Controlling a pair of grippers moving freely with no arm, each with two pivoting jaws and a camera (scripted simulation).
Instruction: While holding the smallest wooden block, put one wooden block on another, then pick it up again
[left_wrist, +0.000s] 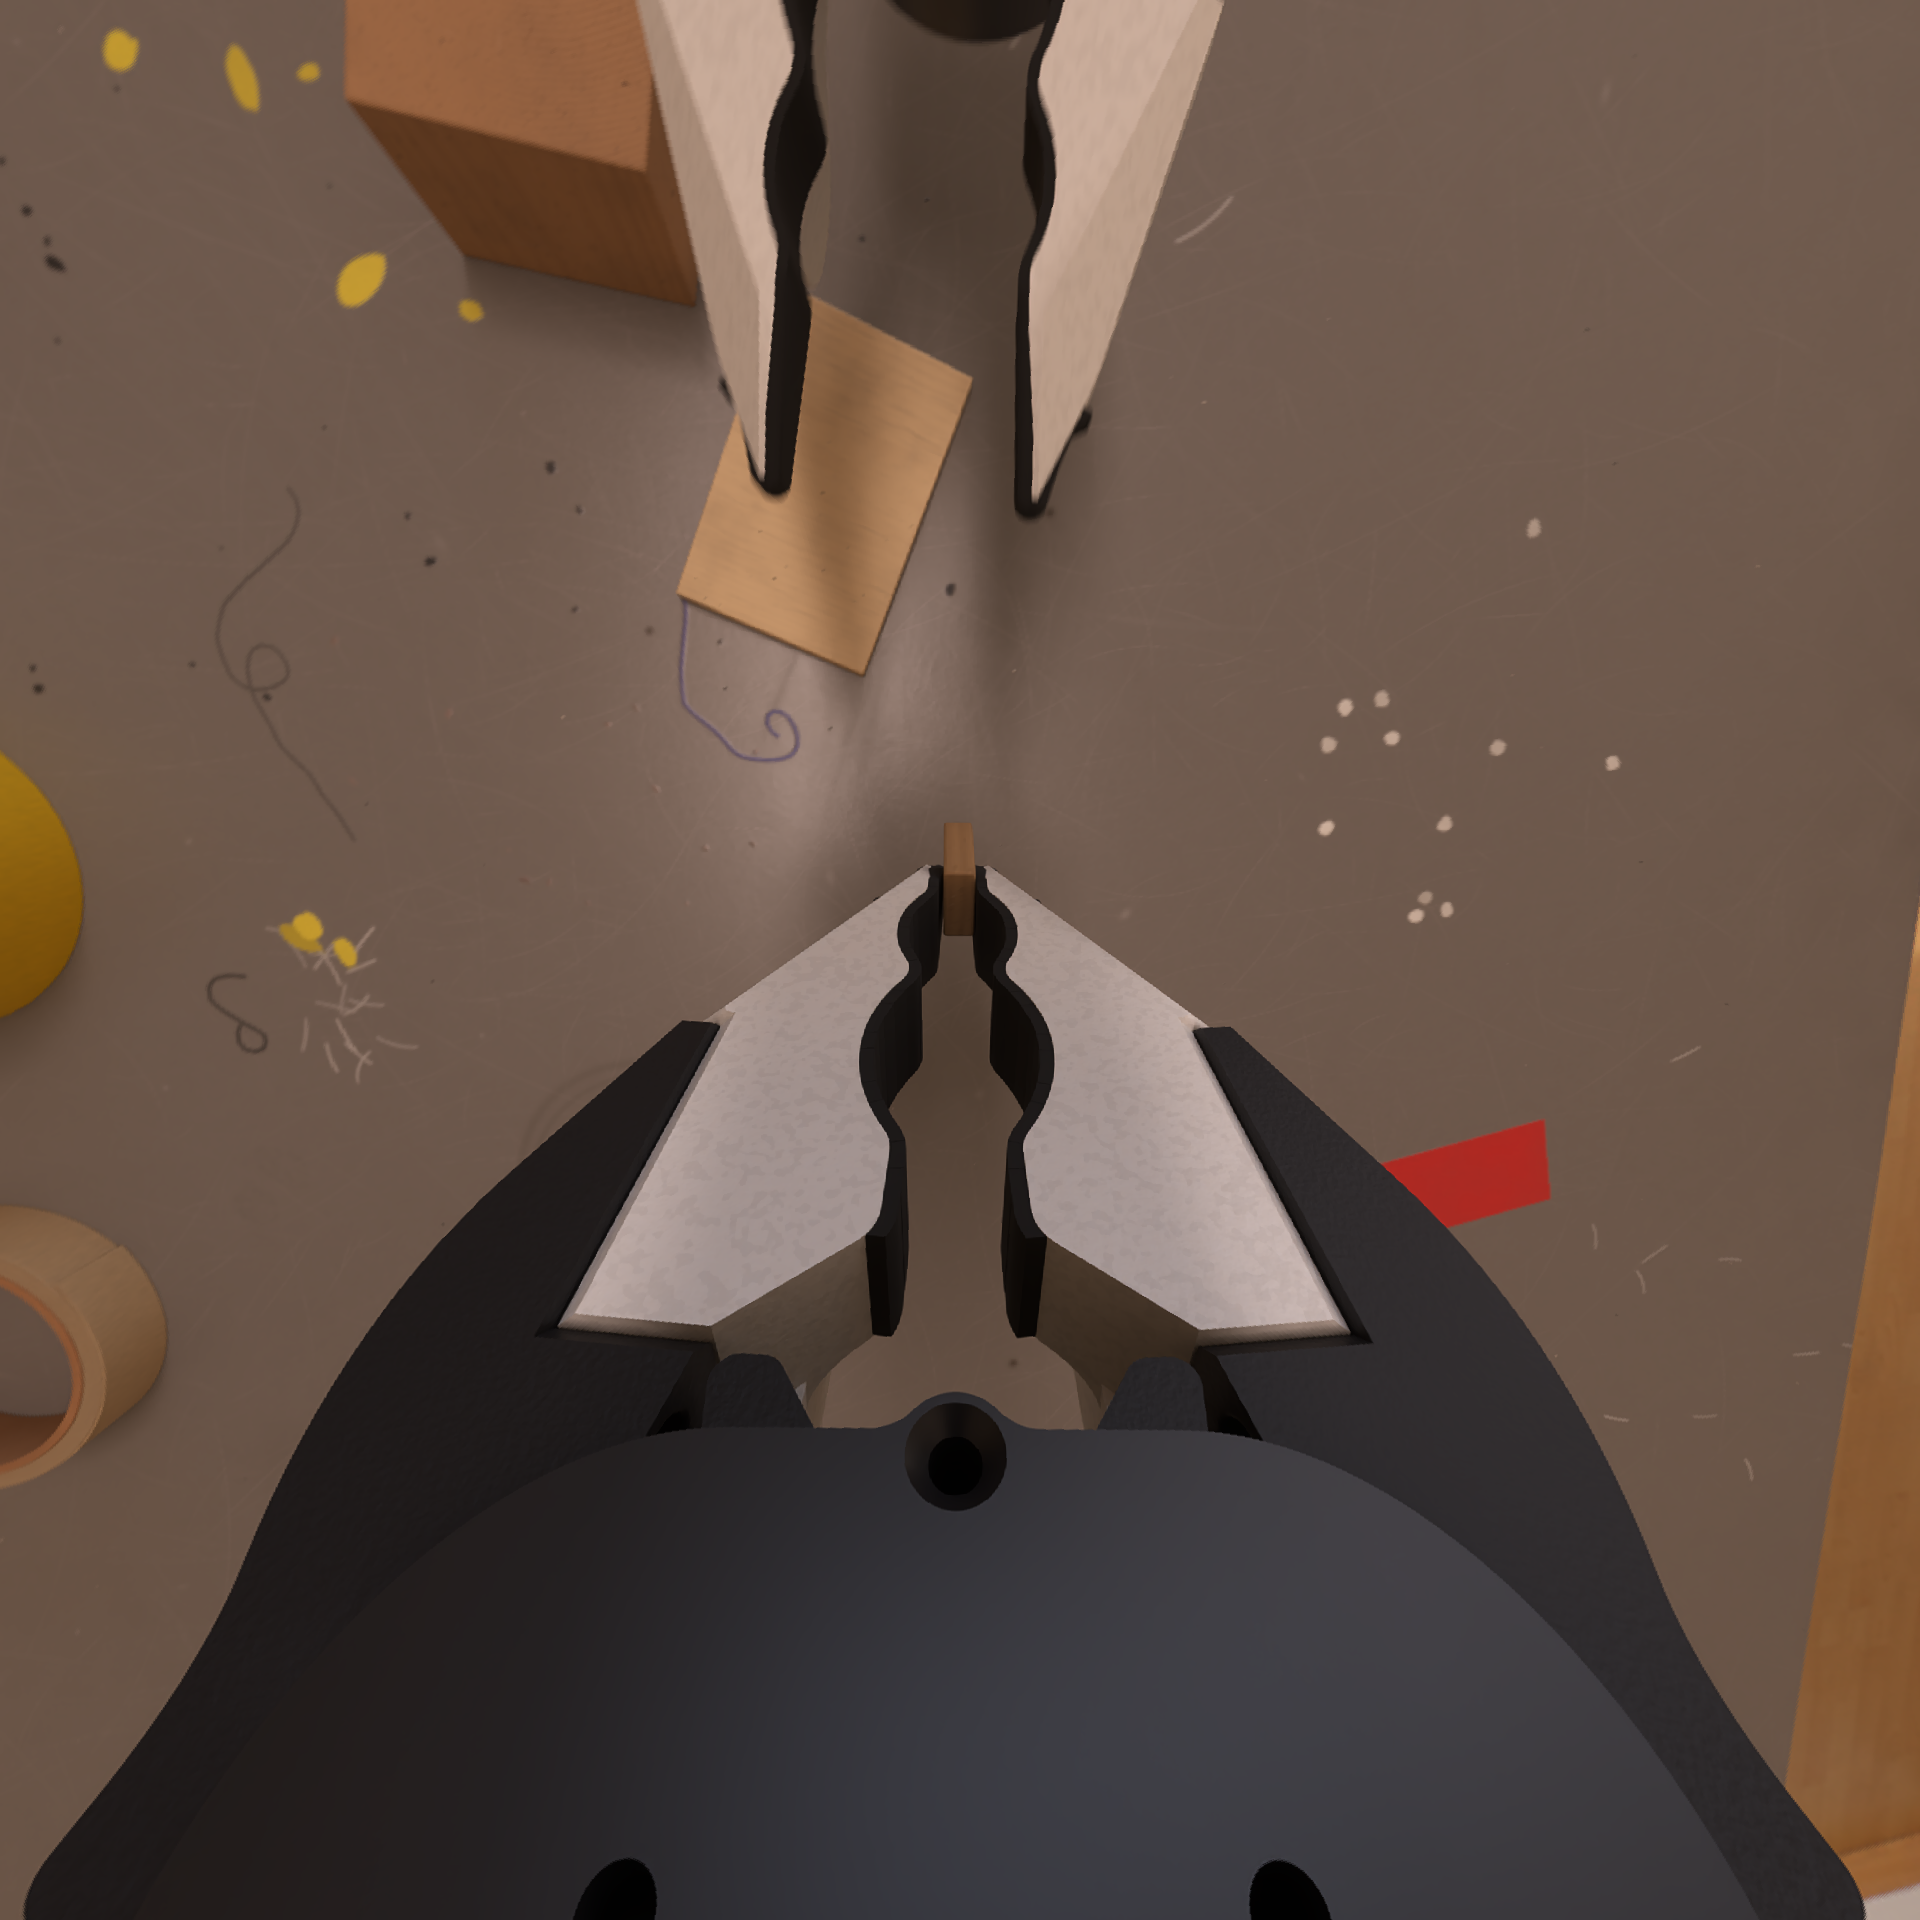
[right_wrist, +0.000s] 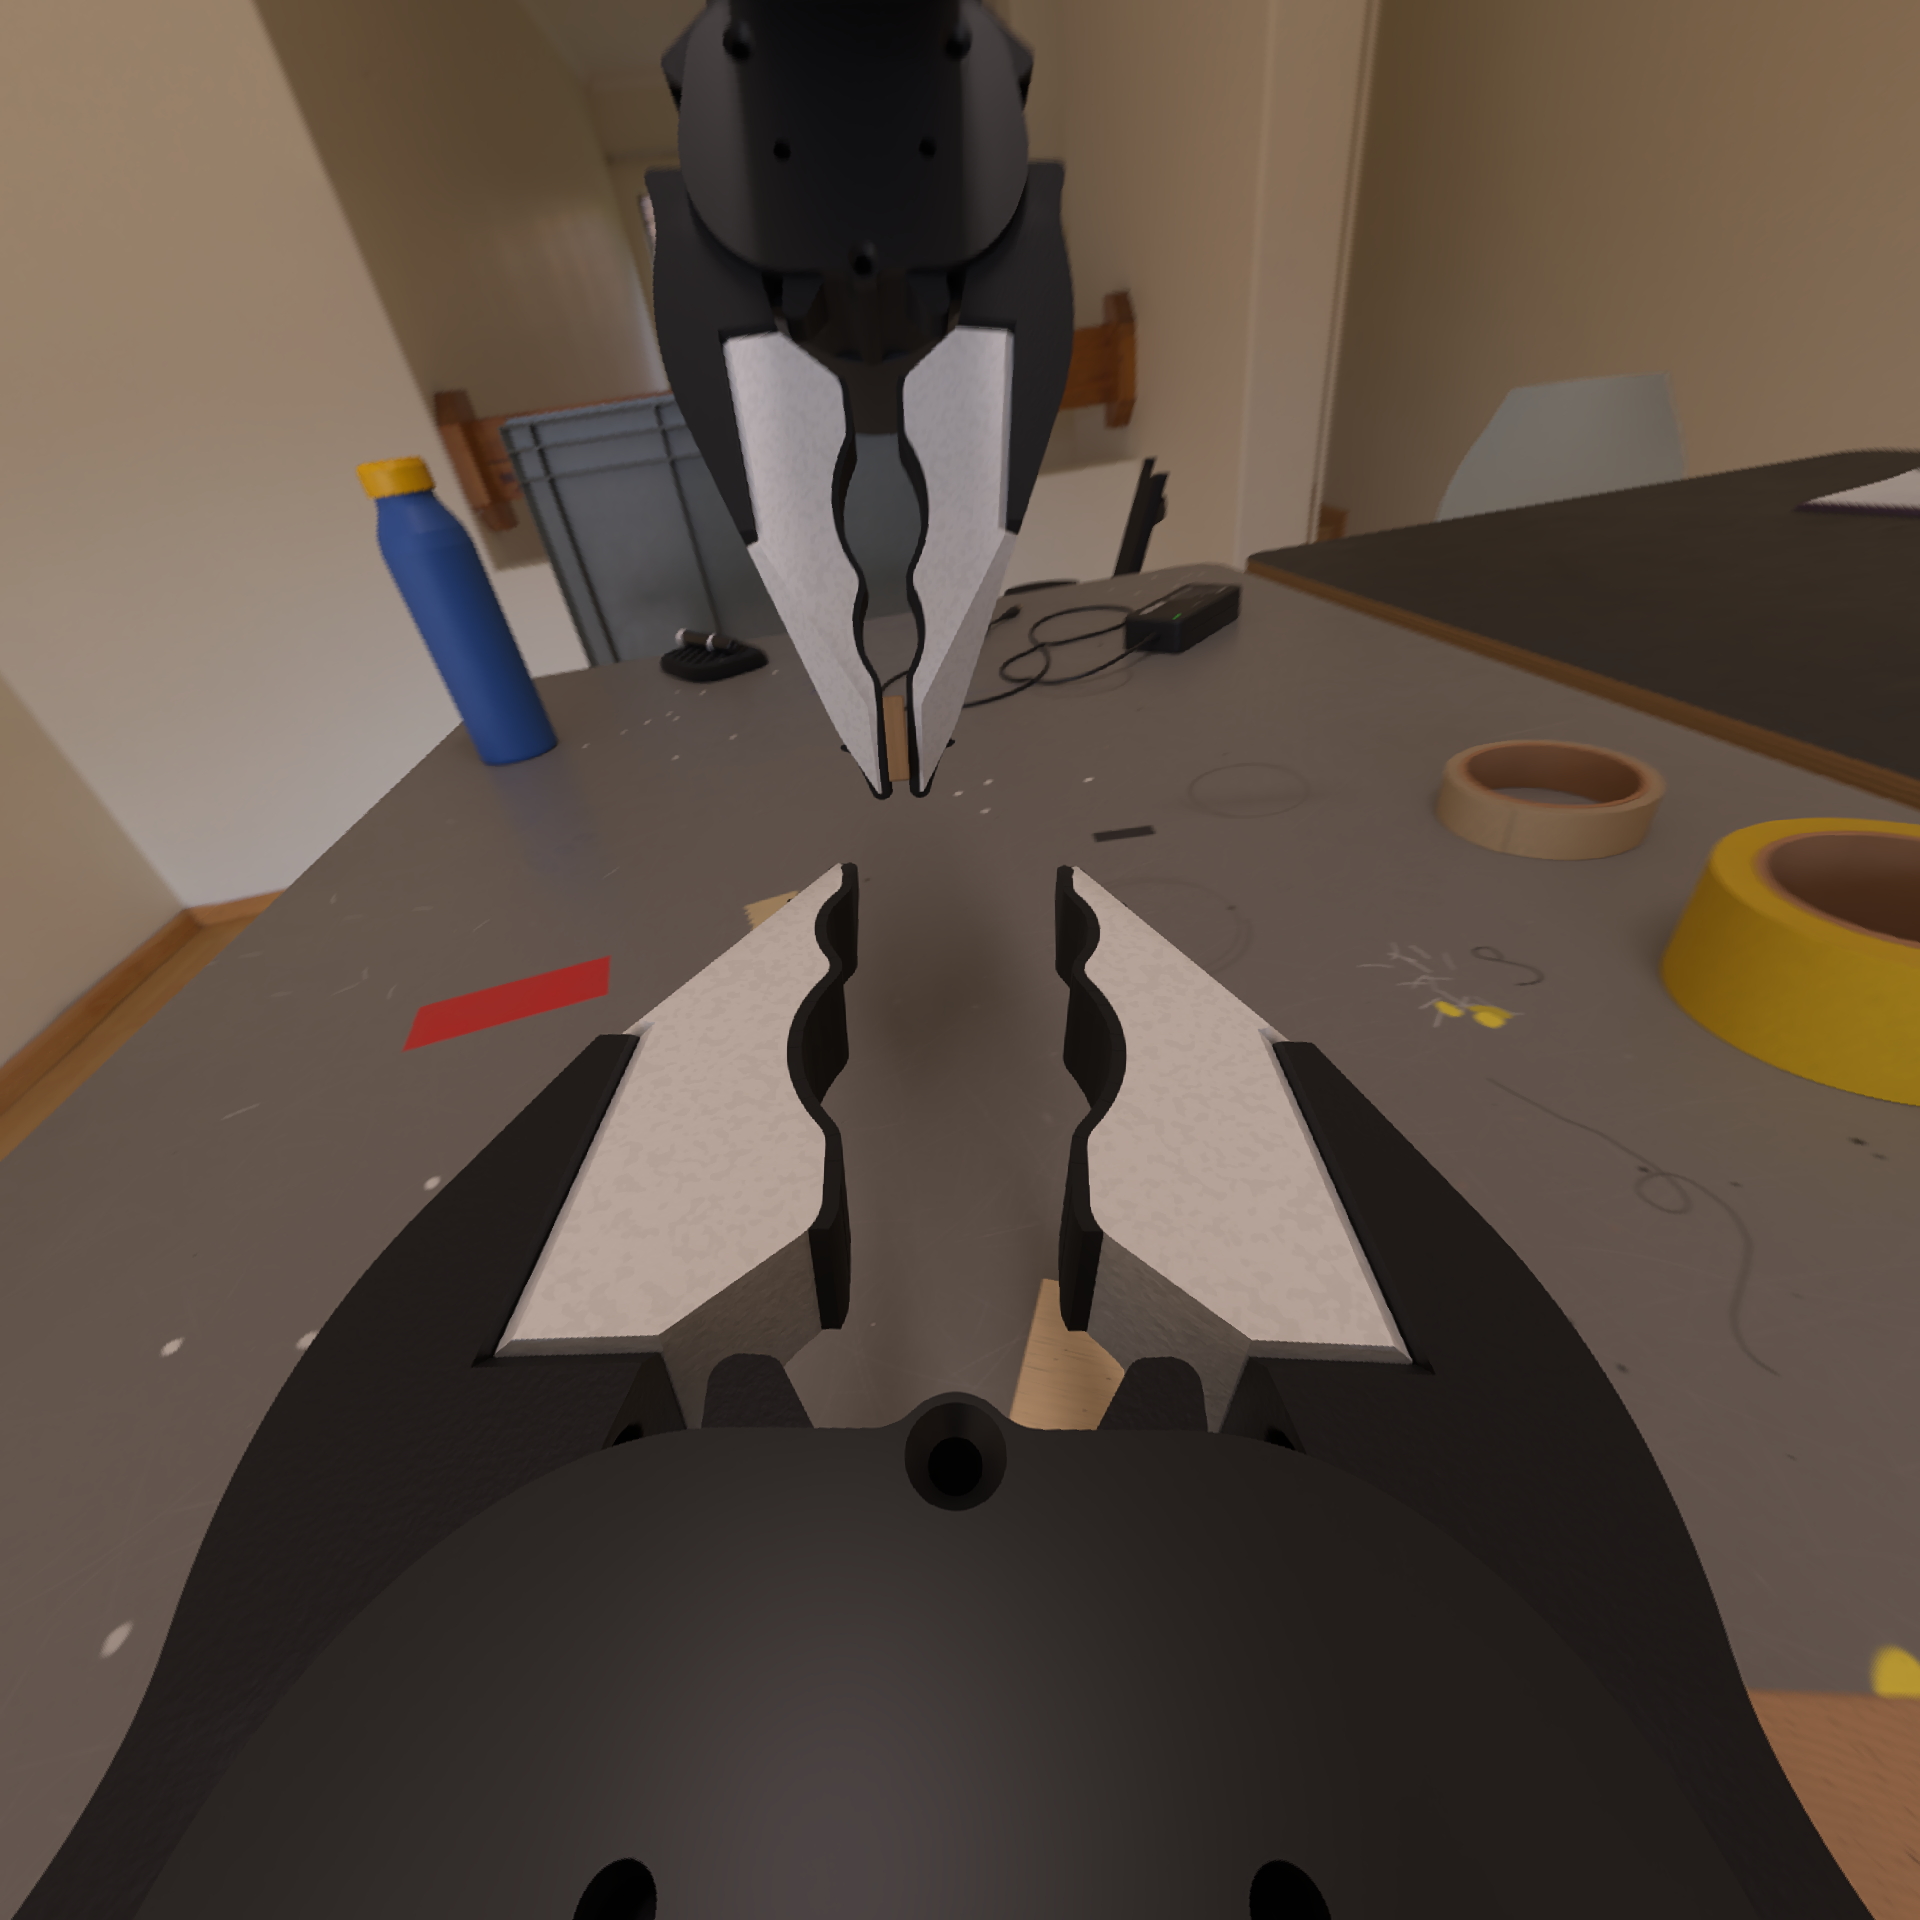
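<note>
My left gripper (left_wrist: 957, 881) is shut on the smallest wooden block (left_wrist: 957, 847), a thin brown piece pinched at the fingertips above the table. In the right wrist view this gripper (right_wrist: 900, 792) hangs tip-down with the small block (right_wrist: 899, 750) between its tips. My right gripper (right_wrist: 956, 883) is open and empty. In the left wrist view it (left_wrist: 902, 490) stands over a flat light wooden block (left_wrist: 831, 540), one finger over the block and the other beside it. A larger, darker wooden block (left_wrist: 520, 135) stands just behind. The light block shows partly under my right gripper (right_wrist: 1060, 1371).
A yellow tape roll (right_wrist: 1808, 935) and a beige tape roll (right_wrist: 1548, 795) lie to one side. A red tape strip (right_wrist: 509, 1003), a blue bottle (right_wrist: 457, 623) and a power adapter with cable (right_wrist: 1184, 618) are farther off. The table edge (left_wrist: 1860, 1455) is near.
</note>
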